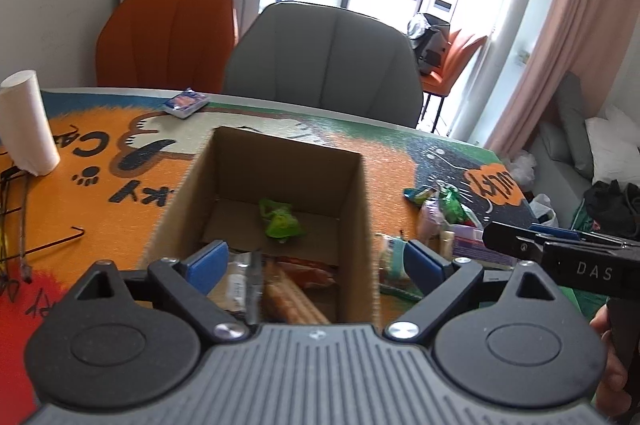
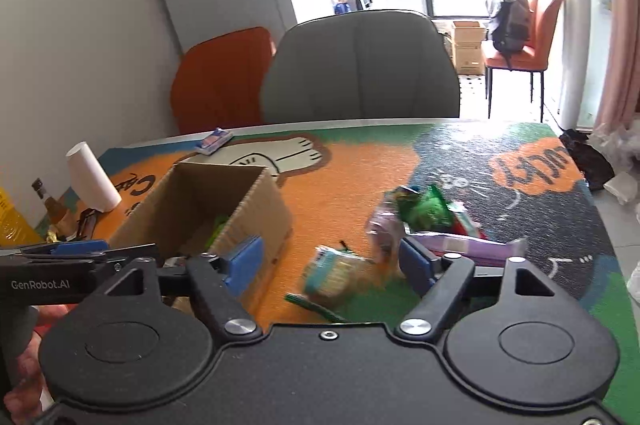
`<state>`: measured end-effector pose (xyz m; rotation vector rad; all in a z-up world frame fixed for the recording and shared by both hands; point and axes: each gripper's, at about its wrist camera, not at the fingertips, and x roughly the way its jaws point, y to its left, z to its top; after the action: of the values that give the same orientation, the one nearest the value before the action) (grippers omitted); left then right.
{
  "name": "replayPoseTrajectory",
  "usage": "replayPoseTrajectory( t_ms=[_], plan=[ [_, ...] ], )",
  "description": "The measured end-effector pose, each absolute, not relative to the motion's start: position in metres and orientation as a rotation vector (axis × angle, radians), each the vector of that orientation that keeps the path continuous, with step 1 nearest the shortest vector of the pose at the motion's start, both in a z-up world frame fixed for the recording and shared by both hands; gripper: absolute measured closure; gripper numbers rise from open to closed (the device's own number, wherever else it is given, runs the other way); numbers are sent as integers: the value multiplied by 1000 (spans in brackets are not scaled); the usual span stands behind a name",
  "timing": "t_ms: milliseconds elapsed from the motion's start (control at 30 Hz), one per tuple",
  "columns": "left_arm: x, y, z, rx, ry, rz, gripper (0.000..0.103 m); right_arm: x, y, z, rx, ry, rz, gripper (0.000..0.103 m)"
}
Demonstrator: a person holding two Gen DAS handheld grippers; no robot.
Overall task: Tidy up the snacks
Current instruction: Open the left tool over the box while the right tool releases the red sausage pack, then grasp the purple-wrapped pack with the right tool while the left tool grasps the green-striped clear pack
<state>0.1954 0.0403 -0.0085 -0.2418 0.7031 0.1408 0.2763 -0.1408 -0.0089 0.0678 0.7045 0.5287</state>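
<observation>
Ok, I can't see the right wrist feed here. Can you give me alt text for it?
The right claw is open and empty above a loose pile of snack packets on the colourful table mat. An open cardboard box stands to its left, with the left claw beside it, and a paper roll behind.

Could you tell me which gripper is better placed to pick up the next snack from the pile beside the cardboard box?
Probably the right gripper: it is open, with the loose snack pile just ahead of its fingers. The left gripper, also open, sits over the cardboard box, away from the pile.
</observation>
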Motion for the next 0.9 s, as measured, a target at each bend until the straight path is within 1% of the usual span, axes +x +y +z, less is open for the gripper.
replayPoseTrajectory(
  t_ms=[33, 100, 167, 300, 400, 733, 900],
  plan=[
    [196, 37, -8, -239, 704, 135, 8, 277, -145, -9, 74, 702, 526, 20],
    [198, 30, -8, -237, 705, 118, 7, 276, -154, -10, 83, 689, 516, 4],
    [200, 22, -8, -231, 703, 105, 5, 274, -163, -11, 79, 676, 505, 0],
    [203, 4, -9, -184, 700, 76, 0, 275, -177, -13, 48, 660, 510, 0],
    [208, -10, -10, -176, 718, 48, 0, 275, -187, -16, 22, 640, 491, 0],
    [221, -46, -15, -142, 690, -8, 0, 283, -230, -32, 8, 593, 443, 0],
    [231, -58, -23, -144, 703, -14, 3, 290, -239, -40, -5, 596, 471, 0]
  ],
)
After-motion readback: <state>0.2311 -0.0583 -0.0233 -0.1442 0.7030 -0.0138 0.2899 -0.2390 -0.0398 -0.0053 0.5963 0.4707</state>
